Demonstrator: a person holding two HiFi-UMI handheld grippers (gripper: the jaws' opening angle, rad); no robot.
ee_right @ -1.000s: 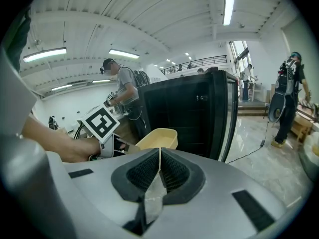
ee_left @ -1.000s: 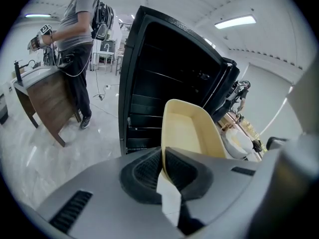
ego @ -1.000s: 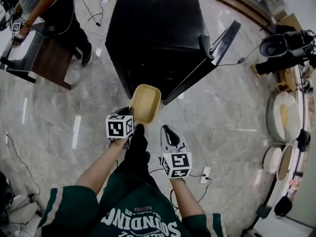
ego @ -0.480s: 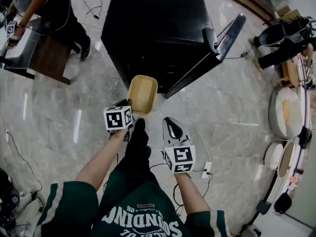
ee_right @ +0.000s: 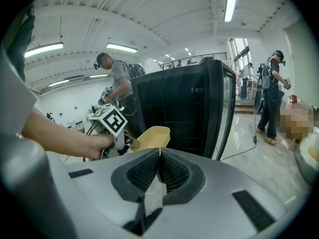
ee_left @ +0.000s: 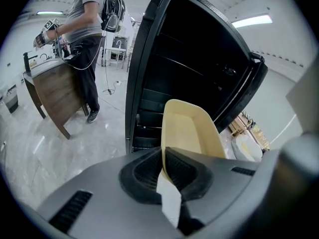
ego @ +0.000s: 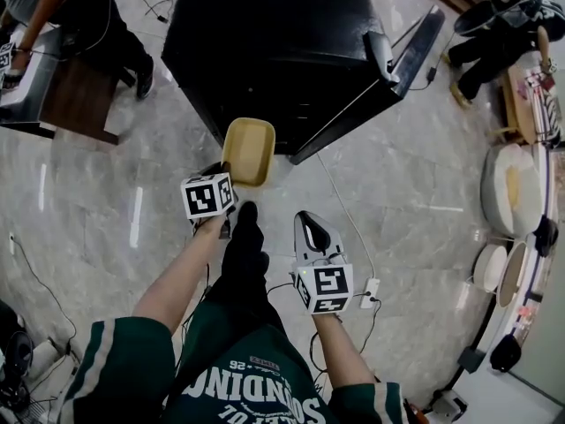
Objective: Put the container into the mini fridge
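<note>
A pale yellow rectangular container (ego: 248, 151) hangs in the air in front of the black mini fridge (ego: 274, 47), whose door (ego: 380, 87) stands open to the right. My left gripper (ego: 222, 173) is shut on the container's near rim; in the left gripper view the container (ee_left: 192, 131) rises from between the jaws, before the fridge's dark shelves (ee_left: 164, 103). My right gripper (ego: 311, 235) is shut and empty, held lower and to the right. From the right gripper view the container (ee_right: 152, 135) and fridge (ee_right: 184, 108) lie ahead of my right gripper (ee_right: 159, 166).
A person stands at a wooden table (ego: 75, 100) at upper left. A power cable (ego: 340, 210) runs over the marble floor to a socket strip (ego: 371, 291). Round dishes and shelving (ego: 512, 201) line the right edge. Another person (ee_right: 273, 96) stands far right.
I have moved closer to the fridge. The left gripper has carried the container forward and up, nearer the open front. The right gripper stays shut and trails along.
</note>
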